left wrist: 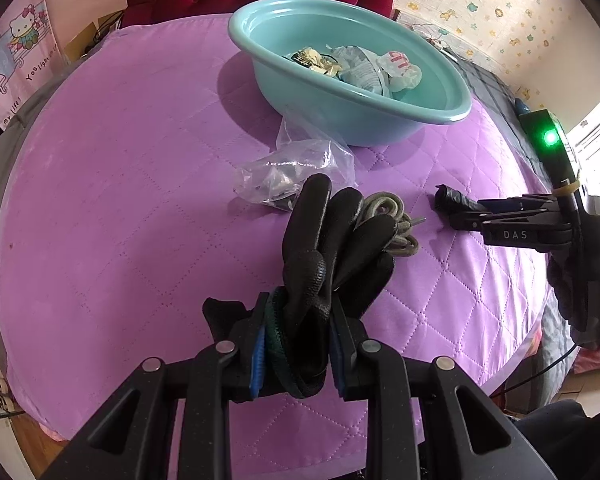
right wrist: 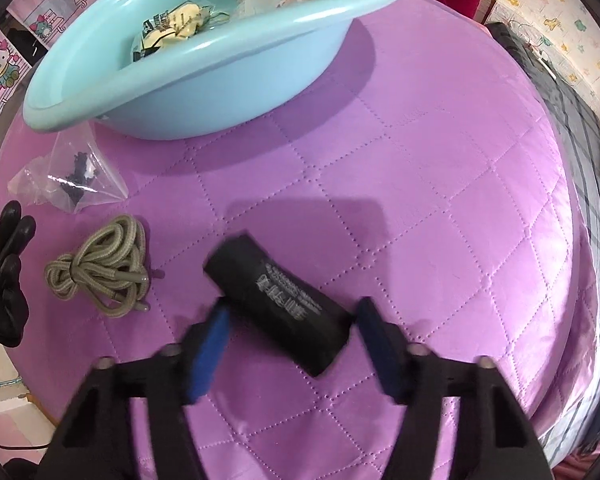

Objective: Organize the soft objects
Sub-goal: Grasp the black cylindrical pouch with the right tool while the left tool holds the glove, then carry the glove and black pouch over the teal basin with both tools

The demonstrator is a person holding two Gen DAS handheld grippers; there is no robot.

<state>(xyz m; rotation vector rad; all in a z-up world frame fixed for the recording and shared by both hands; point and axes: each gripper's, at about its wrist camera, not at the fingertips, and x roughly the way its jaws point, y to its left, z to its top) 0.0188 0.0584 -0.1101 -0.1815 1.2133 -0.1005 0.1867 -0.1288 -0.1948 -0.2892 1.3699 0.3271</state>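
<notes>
The right gripper [right wrist: 290,344], low in the right wrist view, stands with its blue-padded jaws apart on either side of a black soft roll with grey printing [right wrist: 278,306], which lies slantwise on the quilted purple cover [right wrist: 440,208]; neither pad visibly presses it. Because the roll lies askew to the jaws, they could catch only its lower right end when they close, so that it swivels, squirts out or unrolls. At bottom centre of the left wrist view the left gripper [left wrist: 298,352] is clamped on the cuff of a black rubber-coated work glove [left wrist: 332,248], whose limp fingers stand up in front of the lens. They hide part of the scene and could snag the coiled grey-green cord [right wrist: 104,266] lying just beyond. A crumpled clear plastic bag with small dark pieces [right wrist: 70,182] sits near the foot of the pale turquoise plastic basin [right wrist: 236,84] at upper left of the right wrist view. The basin, already holding some packets, looks light, so a careless drop against its rim could tip or push it.
</notes>
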